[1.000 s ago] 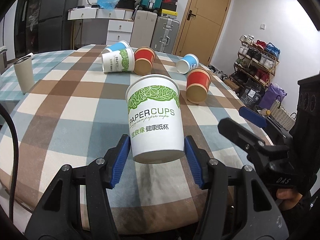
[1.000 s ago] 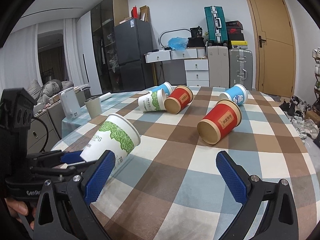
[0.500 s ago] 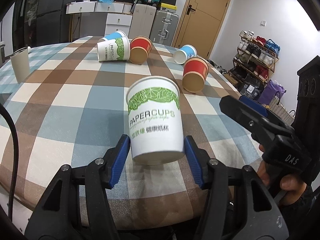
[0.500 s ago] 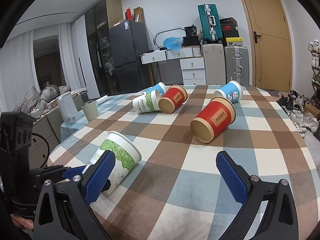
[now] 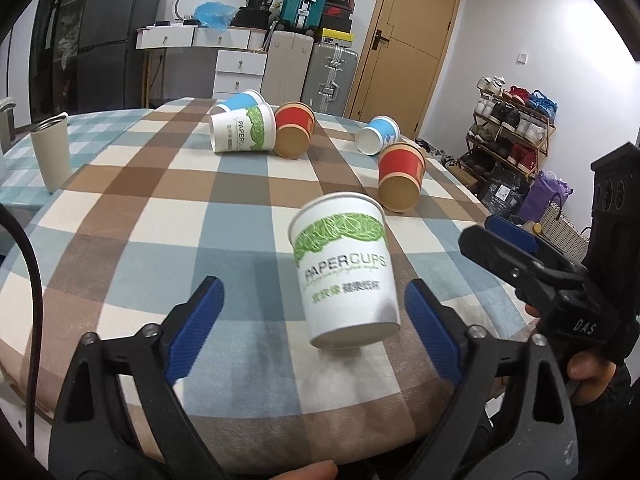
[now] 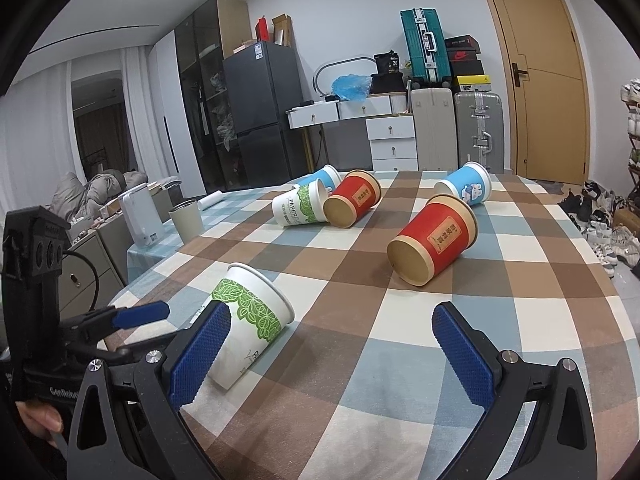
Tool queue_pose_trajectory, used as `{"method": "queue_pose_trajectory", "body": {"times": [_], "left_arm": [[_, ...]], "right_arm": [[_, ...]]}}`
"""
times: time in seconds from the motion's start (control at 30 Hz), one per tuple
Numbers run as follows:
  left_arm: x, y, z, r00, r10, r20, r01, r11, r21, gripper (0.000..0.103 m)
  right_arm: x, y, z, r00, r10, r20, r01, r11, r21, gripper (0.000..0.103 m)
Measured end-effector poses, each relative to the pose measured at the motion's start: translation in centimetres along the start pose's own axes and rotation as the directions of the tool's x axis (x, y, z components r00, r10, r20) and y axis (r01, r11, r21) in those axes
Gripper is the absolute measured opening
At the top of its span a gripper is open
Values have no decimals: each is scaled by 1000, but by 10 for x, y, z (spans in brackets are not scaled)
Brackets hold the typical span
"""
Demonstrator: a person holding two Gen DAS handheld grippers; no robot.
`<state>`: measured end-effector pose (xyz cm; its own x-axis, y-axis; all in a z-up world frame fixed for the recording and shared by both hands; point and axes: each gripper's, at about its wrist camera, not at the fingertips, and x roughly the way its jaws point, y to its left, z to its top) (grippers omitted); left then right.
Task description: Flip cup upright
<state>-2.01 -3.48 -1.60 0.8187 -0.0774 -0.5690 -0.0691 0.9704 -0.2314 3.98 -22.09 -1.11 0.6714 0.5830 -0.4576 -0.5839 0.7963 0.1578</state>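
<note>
my left tongs (image 5: 312, 314) gape wide, blue pads clear of the white paper cup (image 5: 346, 274) between them. it is mouth up with a green leaf band, leaning, near the checked bench (image 5: 160, 220) edge. my right tongs (image 6: 330, 354) hang open beside it.

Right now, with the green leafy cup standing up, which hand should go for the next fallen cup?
Probably the right. The right gripper is open with nothing in it and faces the nearest red cup, which lies on its side straight ahead. The left gripper is open too, but the green cup stands between its fingers.
</note>
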Motion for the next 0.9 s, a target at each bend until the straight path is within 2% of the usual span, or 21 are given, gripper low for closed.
{"method": "queue_pose_trajectory", "body": {"times": [0.03,0.4,0.6,0.9], "left_arm": [[-1,3,2,1000,3,9,-3,1000,3,102],[-16,21,18,988,21,151,-38,993,112,102],[-11,31,21,984,18,178,-42,990,135,102],[-3,37,16,981,33,191,-60,988,140,102]], "right_arm": [[0,1,0,1000,9,0,-9,1000,-3,103],[-1,5,-3,998,61,13,-61,998,-25,103],[-2,7,-3,998,58,20,-57,998,-36,103],[7,18,0,998,30,-52,-32,998,-47,103]]}}
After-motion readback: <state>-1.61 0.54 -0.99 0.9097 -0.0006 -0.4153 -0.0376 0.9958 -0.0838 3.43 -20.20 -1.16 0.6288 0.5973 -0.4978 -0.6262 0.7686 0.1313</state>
